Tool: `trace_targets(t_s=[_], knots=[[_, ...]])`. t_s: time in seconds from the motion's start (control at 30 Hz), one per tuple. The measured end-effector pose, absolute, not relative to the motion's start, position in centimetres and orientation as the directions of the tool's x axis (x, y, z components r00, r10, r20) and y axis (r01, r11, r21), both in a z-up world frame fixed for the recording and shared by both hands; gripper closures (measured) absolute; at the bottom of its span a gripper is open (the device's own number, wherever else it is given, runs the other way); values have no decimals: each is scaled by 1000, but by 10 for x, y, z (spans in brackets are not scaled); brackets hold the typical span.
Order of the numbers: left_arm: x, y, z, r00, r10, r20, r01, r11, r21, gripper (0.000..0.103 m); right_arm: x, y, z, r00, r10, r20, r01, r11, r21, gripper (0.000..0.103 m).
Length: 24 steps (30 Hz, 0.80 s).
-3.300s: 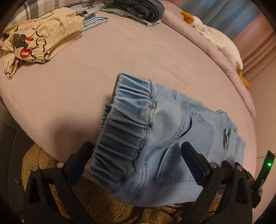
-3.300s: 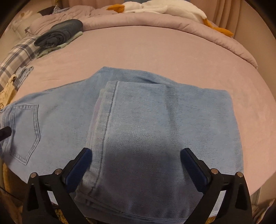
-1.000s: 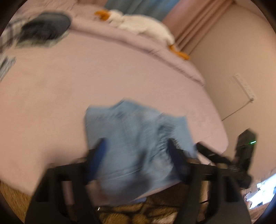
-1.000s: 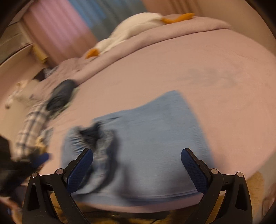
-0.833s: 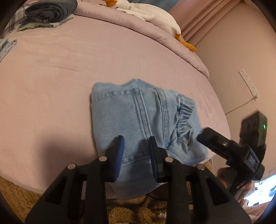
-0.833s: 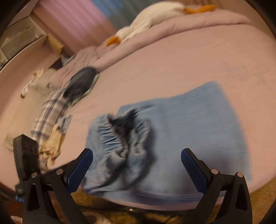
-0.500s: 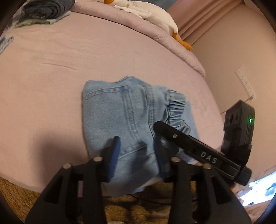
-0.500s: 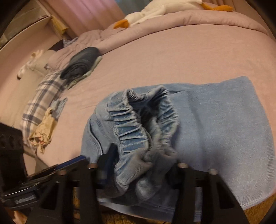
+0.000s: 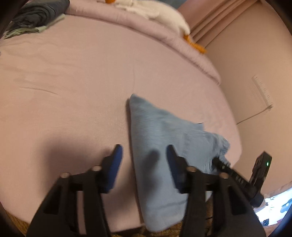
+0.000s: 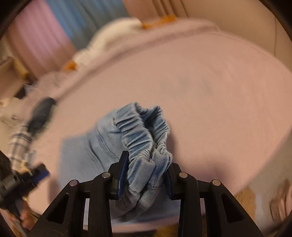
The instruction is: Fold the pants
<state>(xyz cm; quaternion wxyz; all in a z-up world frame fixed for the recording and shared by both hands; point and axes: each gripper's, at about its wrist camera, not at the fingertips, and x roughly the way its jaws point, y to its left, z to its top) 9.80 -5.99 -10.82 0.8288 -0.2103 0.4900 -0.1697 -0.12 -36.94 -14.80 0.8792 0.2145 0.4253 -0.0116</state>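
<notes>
The light blue denim pants [image 9: 160, 138] lie folded near the front right edge of the pink bed [image 9: 73, 73]. My left gripper [image 9: 144, 160] is open over the left edge of the pants and holds nothing. My right gripper [image 10: 145, 171] is shut on the bunched elastic waistband of the pants [image 10: 144, 134] and lifts it off the bed. In the left wrist view the right gripper [image 9: 221, 164] shows at the right corner of the pants. In the right wrist view the left gripper [image 10: 39, 172] shows blurred at the lower left.
A dark folded garment [image 9: 34, 16] and a white plush goose [image 9: 158, 16] lie at the far side of the bed. A plaid cloth [image 10: 20, 144] lies at the left. A wall [image 9: 255, 63] stands close on the right. A brown rug [image 10: 244, 198] lies below the bed edge.
My right gripper has closed on the waistband and lifted it, swinging to the right. My left gripper has opened and let go of the pants, and the denim now lies in a narrower shape.
</notes>
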Motion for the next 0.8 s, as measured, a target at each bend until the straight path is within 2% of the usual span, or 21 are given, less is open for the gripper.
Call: trace_targets(t_s=[0.07,0.2,0.37,0.8], knots=[[109,-66,-119,439,-478,-761,58,860,-507,68,-4,-370,-158,645,155,-748,206,908,365,66],[114,-72,-139,372,-529,-763,52,832,-552,67,-1,-370,-153,637,168,-752,201,906,373,66],[91,-71,-144,349,-570,-743,95,811,-577,67,-5,-380,-156,630,144,-763,225,907,356,53],[55,-73,-149,317,-602,-733,91,788,-608,67,-9,-362,-137,612,24,-790,230,951,207,53]])
